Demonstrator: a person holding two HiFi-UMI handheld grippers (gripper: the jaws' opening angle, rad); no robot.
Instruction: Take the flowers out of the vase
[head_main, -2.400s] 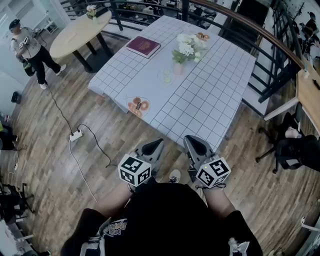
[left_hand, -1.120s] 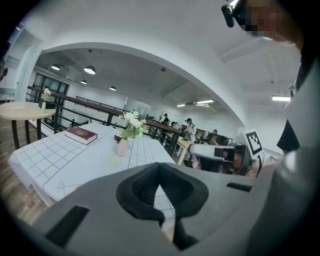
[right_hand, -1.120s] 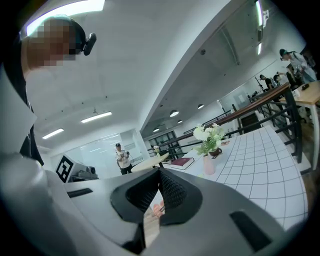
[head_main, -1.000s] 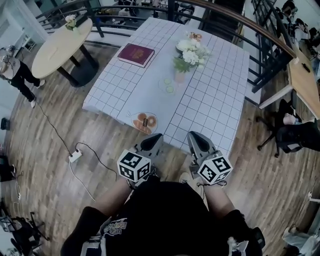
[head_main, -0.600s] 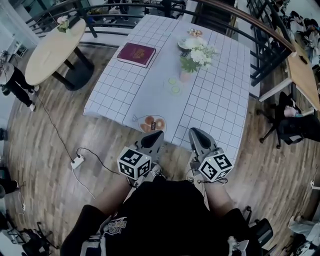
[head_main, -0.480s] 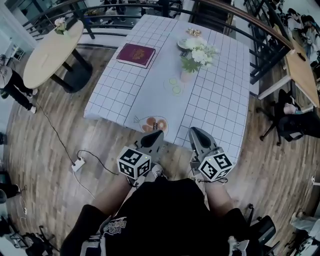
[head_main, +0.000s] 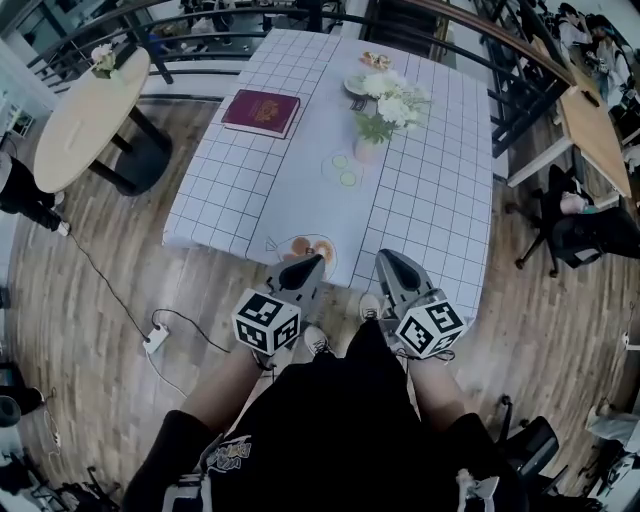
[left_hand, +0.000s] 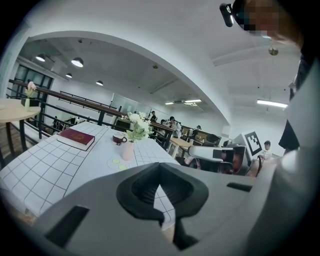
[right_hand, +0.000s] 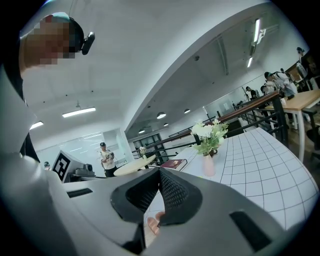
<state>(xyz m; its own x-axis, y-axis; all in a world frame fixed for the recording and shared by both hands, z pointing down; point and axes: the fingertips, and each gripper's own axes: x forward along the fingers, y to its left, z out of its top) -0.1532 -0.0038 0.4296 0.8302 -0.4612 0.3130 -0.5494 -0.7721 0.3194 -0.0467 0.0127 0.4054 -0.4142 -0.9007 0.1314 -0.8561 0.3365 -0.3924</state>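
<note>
I see the long table under a white grid-checked cloth (head_main: 430, 200). Just off its near edge, my grey left gripper (head_main: 310, 261) and grey right gripper (head_main: 385, 258) hover, the 2 clenched on nothing. The white flowers (head_main: 392, 103) stand in the small pink vase (head_main: 366, 150) toward the table's far end.

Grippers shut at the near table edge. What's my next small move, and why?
Probably reach the right gripper forward over the table toward the flowers, opening its jaws: it and the left gripper sit shut and empty at the near edge, with the vase beyond them.
</note>
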